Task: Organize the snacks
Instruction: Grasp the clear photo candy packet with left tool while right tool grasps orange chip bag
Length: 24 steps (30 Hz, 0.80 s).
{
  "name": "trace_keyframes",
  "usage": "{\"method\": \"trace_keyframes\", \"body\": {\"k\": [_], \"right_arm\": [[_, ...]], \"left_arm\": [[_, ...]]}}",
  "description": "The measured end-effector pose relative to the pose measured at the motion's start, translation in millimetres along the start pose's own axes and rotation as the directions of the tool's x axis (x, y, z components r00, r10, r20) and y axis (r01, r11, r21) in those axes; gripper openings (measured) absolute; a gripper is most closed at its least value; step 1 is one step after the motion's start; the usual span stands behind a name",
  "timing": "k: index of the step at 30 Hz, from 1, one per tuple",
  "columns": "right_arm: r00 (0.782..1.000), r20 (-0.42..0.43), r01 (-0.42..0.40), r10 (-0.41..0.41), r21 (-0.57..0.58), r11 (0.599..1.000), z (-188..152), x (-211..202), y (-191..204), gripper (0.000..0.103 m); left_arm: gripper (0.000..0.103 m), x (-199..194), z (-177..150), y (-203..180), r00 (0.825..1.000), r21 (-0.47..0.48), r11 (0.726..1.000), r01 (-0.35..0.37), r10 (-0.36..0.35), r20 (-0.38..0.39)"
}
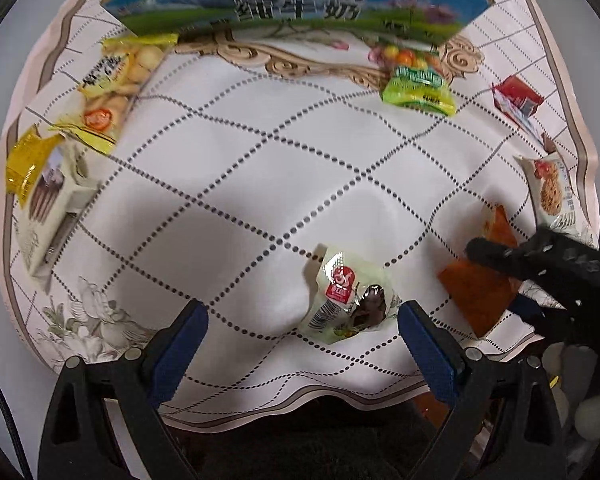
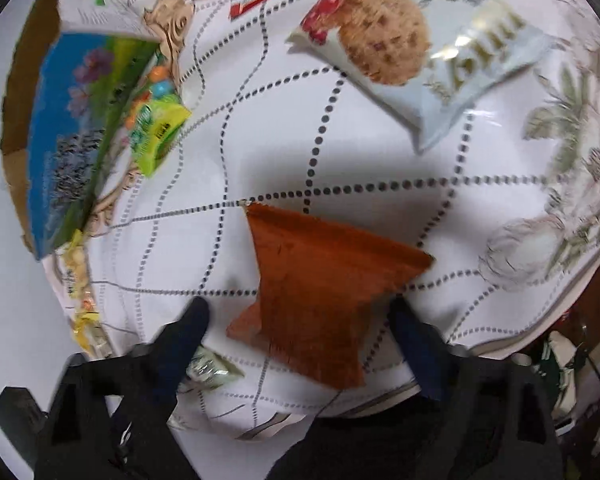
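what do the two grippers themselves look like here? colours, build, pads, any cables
Both are black plastic two-finger grippers. The left gripper has triangular cut-out finger frames with round silver pivot bolts, and dark blue ribbed pads on the inner faces. A thin black cable runs along the left edge of that view. The right gripper looks the same build with dark blue pads, but motion blur hides detail. No hands or sleeves visible.

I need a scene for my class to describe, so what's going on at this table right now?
A person with a gripper in each hand is sorting snack packets scattered on a patterned tablecloth. The right gripper is open around an orange packet, not yet closed on it. The left gripper hangs open near a pale green packet. A blue milk carton box stands at the far edge, with other snacks around.
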State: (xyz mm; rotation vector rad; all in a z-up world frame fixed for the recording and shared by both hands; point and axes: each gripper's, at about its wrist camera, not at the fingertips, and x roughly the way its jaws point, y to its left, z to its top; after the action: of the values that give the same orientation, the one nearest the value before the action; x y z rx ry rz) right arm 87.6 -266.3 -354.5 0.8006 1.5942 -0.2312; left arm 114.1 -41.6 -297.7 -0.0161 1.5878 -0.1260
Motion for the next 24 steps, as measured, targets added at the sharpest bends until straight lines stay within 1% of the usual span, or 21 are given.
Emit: {"method": "trace_keyframes", "body": {"k": [1, 3, 4, 5, 6, 7, 8, 10, 11, 13, 16, 17, 18, 19, 20, 21, 24], "right_arm": [[1.0, -0.003, 0.005, -0.005, -0.017, 1.0, 0, 0, 2, 0.069], [0.999, -0.001, 0.04, -0.04, -0.097, 0.995, -2, -2, 6, 0.066], [0.996, 0.006, 0.083, -0.084, -0.175, 0.981, -4, -4, 11, 0.062], [0.994, 0.014, 0.108, -0.107, -0.222, 0.969, -6, -5, 14, 0.056], [0.991, 0.024, 0.136, -0.134, -0.268, 0.954, -7, -6, 16, 0.056], [0.983, 0.041, 0.184, -0.181, -0.328, 0.926, -10, -9, 19, 0.056], [0.976, 0.06, 0.217, -0.21, -0.36, 0.907, -11, -11, 21, 0.056], [0.969, 0.076, 0.248, -0.237, -0.39, 0.887, -11, -12, 23, 0.056], [0.968, 0.069, 0.247, -0.24, -0.394, 0.886, -10, -10, 22, 0.057], [0.973, 0.053, 0.227, -0.223, -0.361, 0.905, -6, -9, 17, 0.058], [0.977, 0.033, 0.209, -0.21, -0.328, 0.921, -3, -5, 10, 0.063], [0.977, 0.028, 0.208, -0.21, -0.319, 0.925, -3, -3, 8, 0.064], [0.977, 0.026, 0.209, -0.211, -0.317, 0.925, -4, -1, 6, 0.064], [0.976, 0.027, 0.213, -0.216, -0.318, 0.924, -5, 1, 6, 0.064], [0.974, 0.031, 0.223, -0.225, -0.324, 0.92, -7, 3, 6, 0.064], [0.973, 0.036, 0.229, -0.23, -0.326, 0.917, -9, 4, 6, 0.064], [0.97, 0.059, 0.243, -0.237, -0.331, 0.912, -19, 10, 7, 0.063]], "left_arm": [[0.097, 1, 0, 0, 1.0, -0.001, 1.0, 0.005, -0.005, -0.005], [0.097, 3, -3, 0, 1.0, -0.005, 1.0, 0.016, -0.016, -0.013], [0.097, 4, -4, -1, 1.0, -0.006, 1.0, 0.021, -0.021, -0.016], [0.097, 6, -4, -2, 0.999, -0.007, 1.0, 0.029, -0.03, -0.021], [0.097, 7, -5, -3, 0.999, -0.007, 0.999, 0.033, -0.033, -0.024], [0.097, 9, -6, -5, 0.999, -0.006, 0.999, 0.035, -0.035, -0.026], [0.097, 11, -6, -7, 0.999, -0.002, 0.999, 0.036, -0.036, -0.028], [0.097, 17, -6, -14, 0.999, 0.007, 0.999, 0.04, -0.039, -0.038], [0.097, 19, -5, -17, 0.999, 0.011, 0.999, 0.036, -0.035, -0.039], [0.097, 28, -4, -25, 0.999, 0.03, 0.999, 0.02, -0.019, -0.039], [0.097, 36, 0, -33, 0.999, 0.066, 0.998, -0.006, 0.008, -0.042], [0.091, 38, 0, -36, 0.999, 0.082, 0.996, -0.018, 0.022, -0.039], [0.076, 40, -1, -40, 0.999, 0.104, 0.994, -0.038, 0.041, -0.035], [0.066, 43, -1, -43, 0.998, 0.116, 0.992, -0.043, 0.048, -0.039], [0.059, 45, -1, -45, 0.997, 0.124, 0.991, -0.06, 0.066, -0.048], [0.059, 47, -1, -47, 0.996, 0.13, 0.989, -0.069, 0.076, -0.048], [0.056, 45, -4, -49, 0.997, 0.13, 0.989, -0.07, 0.075, -0.034]]}}
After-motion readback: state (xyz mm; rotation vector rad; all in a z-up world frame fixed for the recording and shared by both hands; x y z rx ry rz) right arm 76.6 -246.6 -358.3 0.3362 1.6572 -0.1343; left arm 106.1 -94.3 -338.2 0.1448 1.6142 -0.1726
